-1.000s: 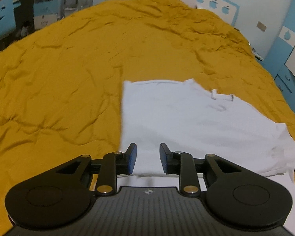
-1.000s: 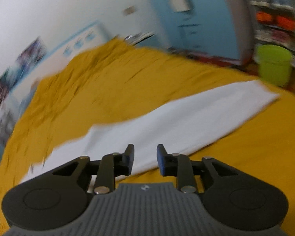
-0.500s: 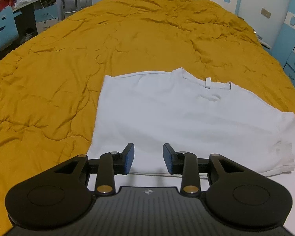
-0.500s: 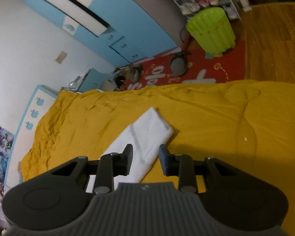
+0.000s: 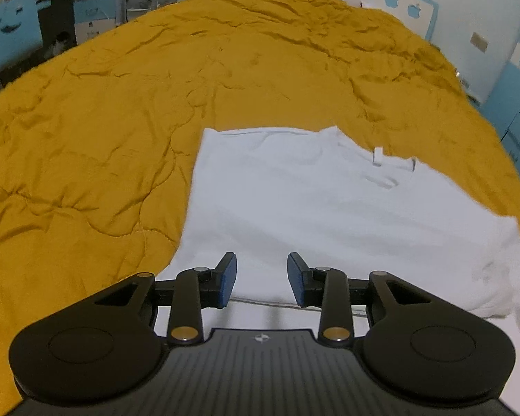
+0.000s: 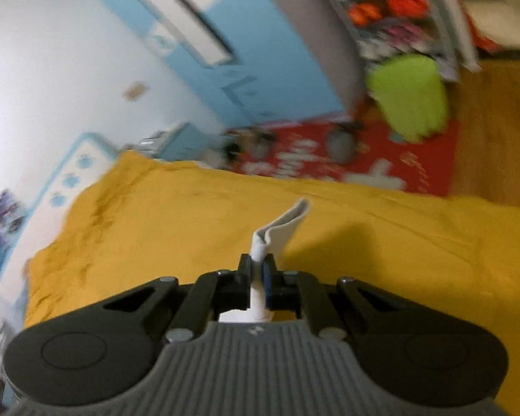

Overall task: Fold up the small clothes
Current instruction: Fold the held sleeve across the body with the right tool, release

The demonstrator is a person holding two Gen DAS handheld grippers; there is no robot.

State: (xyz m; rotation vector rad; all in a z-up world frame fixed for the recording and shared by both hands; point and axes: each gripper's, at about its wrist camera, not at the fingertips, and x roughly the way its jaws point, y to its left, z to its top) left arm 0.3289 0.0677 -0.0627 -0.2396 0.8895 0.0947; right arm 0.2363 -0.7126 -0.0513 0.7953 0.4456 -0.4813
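Note:
A white T-shirt (image 5: pixel 329 208) lies spread on the mustard-yellow bedspread (image 5: pixel 121 104), its collar and neck tag toward the far right. My left gripper (image 5: pixel 261 279) hovers over the shirt's near edge, jaws apart, with no cloth between the blue pads. In the right wrist view my right gripper (image 6: pixel 258 270) is shut on a fold of the white T-shirt (image 6: pixel 284 228). That pinched cloth sticks up and forward past the fingertips, above the bedspread (image 6: pixel 398 242).
A green bin (image 6: pixel 409 93) stands on a red play mat (image 6: pixel 294 163) beyond the bed's edge, beside blue cupboards. A desk and blue panels stand at the far left in the left wrist view. The headboard wall lies beyond the bed.
The right gripper closed on the shirt's cloth, which now sticks up between its pads; it stood open half a second ago. The left gripper shifted slightly over the shirt and stayed open.

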